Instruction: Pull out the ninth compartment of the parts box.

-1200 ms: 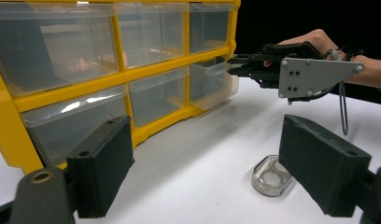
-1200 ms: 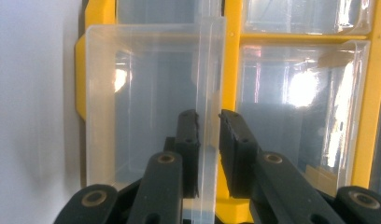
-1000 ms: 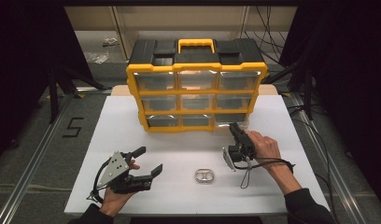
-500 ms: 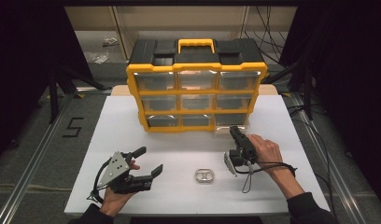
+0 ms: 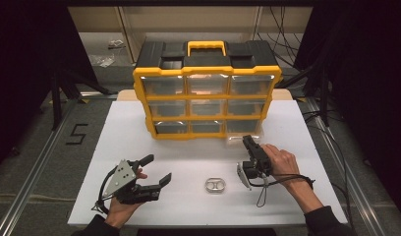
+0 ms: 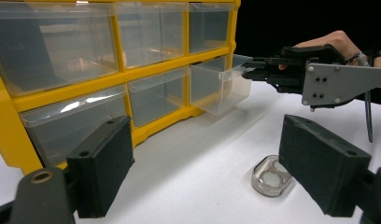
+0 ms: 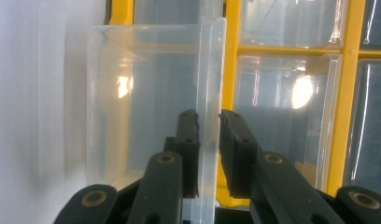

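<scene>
A yellow and black organizer [image 5: 207,93] with clear drawers stands at the back of the white table [image 5: 297,128]. Its bottom right drawer [image 5: 238,136] is pulled partly out; in the left gripper view this drawer [image 6: 221,91] juts from the frame. My right gripper [image 5: 246,141] is shut on the drawer's front lip, and in the right gripper view the two black jaws [image 7: 208,116] pinch that clear lip [image 7: 209,60] from both sides. My left gripper [image 5: 159,168] rests open at the front left with nothing between its jaws [image 6: 202,140].
A small clear oval case [image 5: 215,185] lies on the table between the two hands, near the front; it lies close to the left gripper's right jaw [image 6: 271,176]. Cables trail off the right side of the table. Dark floor surrounds the table.
My right gripper has drawn slightly toward the table's near edge with the drawer's lip in it. The left gripper has stayed put.
</scene>
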Available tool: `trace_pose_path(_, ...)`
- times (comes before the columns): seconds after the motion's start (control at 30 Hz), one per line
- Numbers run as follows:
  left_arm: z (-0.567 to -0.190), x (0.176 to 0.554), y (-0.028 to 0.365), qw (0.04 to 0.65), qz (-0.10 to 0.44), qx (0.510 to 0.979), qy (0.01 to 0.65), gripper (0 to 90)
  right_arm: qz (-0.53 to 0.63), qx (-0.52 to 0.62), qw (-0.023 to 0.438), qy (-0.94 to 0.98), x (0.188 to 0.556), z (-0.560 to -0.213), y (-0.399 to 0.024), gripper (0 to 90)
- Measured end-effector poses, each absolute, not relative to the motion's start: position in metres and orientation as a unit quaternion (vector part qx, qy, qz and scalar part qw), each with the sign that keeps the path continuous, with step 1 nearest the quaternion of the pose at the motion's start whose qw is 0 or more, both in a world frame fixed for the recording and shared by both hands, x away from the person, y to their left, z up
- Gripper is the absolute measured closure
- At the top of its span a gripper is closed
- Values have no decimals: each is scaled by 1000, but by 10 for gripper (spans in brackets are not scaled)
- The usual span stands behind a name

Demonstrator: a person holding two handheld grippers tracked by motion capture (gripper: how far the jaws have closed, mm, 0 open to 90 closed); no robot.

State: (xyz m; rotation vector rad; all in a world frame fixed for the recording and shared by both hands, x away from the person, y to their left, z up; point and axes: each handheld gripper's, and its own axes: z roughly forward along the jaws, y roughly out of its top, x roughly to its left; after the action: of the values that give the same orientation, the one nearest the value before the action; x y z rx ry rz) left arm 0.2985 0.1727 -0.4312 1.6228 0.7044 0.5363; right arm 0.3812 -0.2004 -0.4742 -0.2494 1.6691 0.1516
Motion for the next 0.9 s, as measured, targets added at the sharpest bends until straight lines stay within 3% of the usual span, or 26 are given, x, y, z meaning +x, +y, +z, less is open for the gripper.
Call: trace_pose_path(0.9, -432, 299, 173, 600, 233, 703, 304, 174, 70, -114, 659, 740, 370, -474, -200, 787)
